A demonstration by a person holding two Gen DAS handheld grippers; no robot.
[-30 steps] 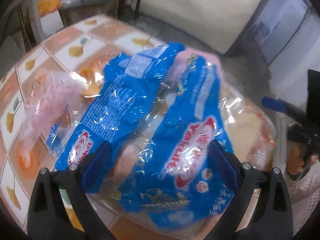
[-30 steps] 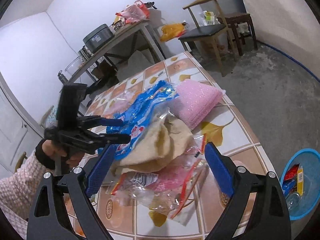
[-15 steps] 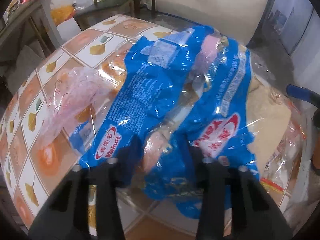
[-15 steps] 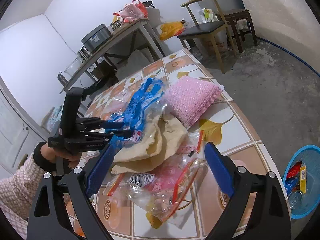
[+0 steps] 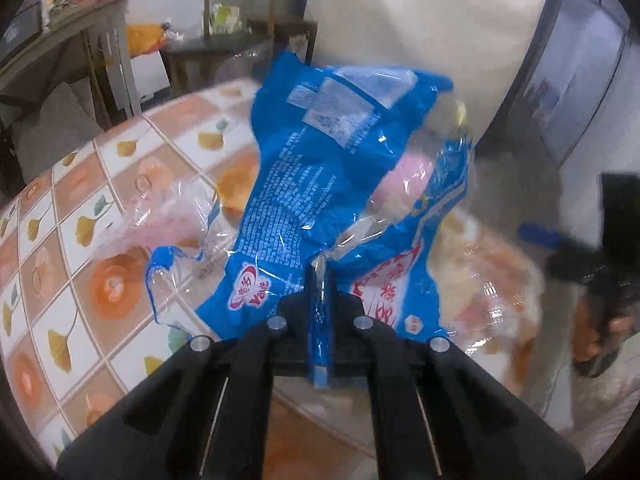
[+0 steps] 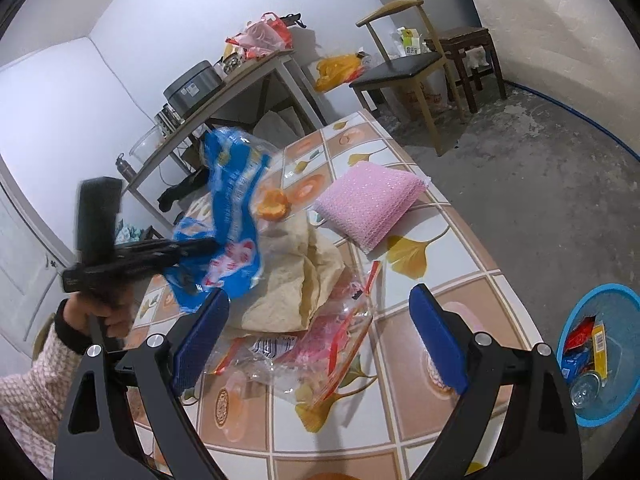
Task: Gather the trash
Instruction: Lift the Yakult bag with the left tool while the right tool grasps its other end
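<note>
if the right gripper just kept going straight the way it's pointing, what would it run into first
Most likely the clear plastic bag with red trim, which lies on the table directly between the open jaws of the right gripper. The beige cloth sits just beyond it. Depth is hard to judge through the fisheye view.

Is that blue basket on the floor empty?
No. The blue basket holds several wrappers and something clear at the bottom.
</note>
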